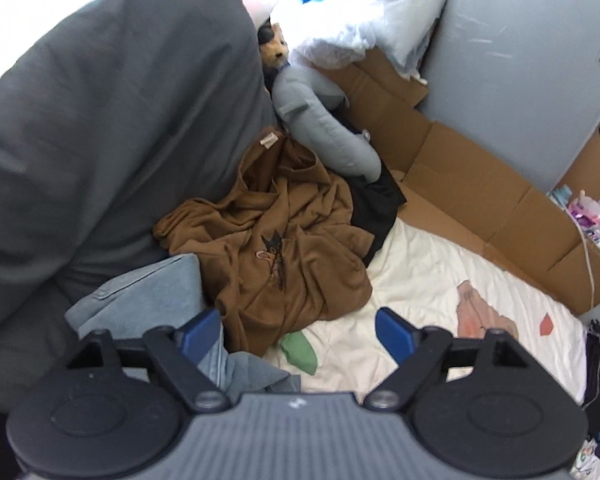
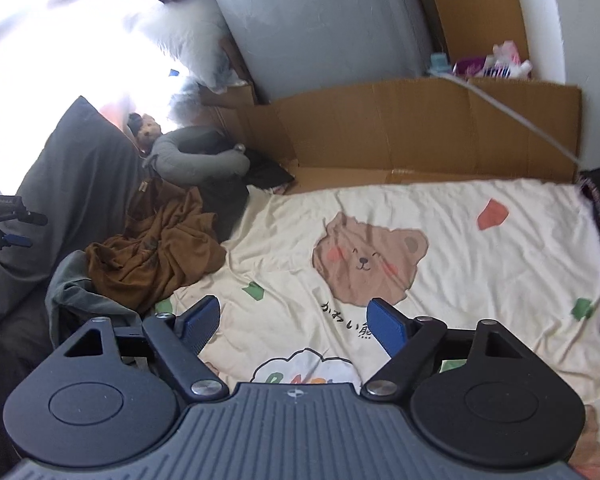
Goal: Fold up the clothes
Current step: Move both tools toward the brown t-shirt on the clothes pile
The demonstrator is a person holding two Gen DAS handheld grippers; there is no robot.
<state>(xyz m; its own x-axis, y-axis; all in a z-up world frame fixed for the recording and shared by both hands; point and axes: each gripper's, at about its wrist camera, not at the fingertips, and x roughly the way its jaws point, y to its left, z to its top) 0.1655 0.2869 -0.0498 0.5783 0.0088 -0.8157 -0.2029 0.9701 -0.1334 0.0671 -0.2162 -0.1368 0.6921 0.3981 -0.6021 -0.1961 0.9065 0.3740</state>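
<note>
A crumpled brown hoodie (image 1: 276, 240) is seen lying in a heap at the far left of the bed, pressed against a large dark grey cushion (image 1: 100, 120). A small dark printed motif is shown on its front; a tan label near the collar is too small to be read. No clear long axis can be made out in the heap. Just beside it, nearer the camera, a blue-grey garment (image 1: 148, 292) is bunched up, with part of it passing under the left finger of the left gripper (image 1: 296, 330).

The hoodie lies directly ahead of the left gripper, which is judged the nearer of the two. Its blue fingers (image 1: 202, 330) are held wide apart and nothing is gripped. The right gripper (image 2: 294, 320) is likewise spread wide and empty, hovering over the cream bedsheet (image 2: 480, 280), with the hoodie off to its far left.

A cartoon bear (image 2: 368, 260) is printed on the sheet, with Japanese characters below it and a partly hidden word in coloured letters. Behind the clothes, a grey neck pillow (image 1: 324, 132), a plush toy (image 1: 276, 50) and flattened cardboard (image 1: 480, 192) are arranged along the far wall.
</note>
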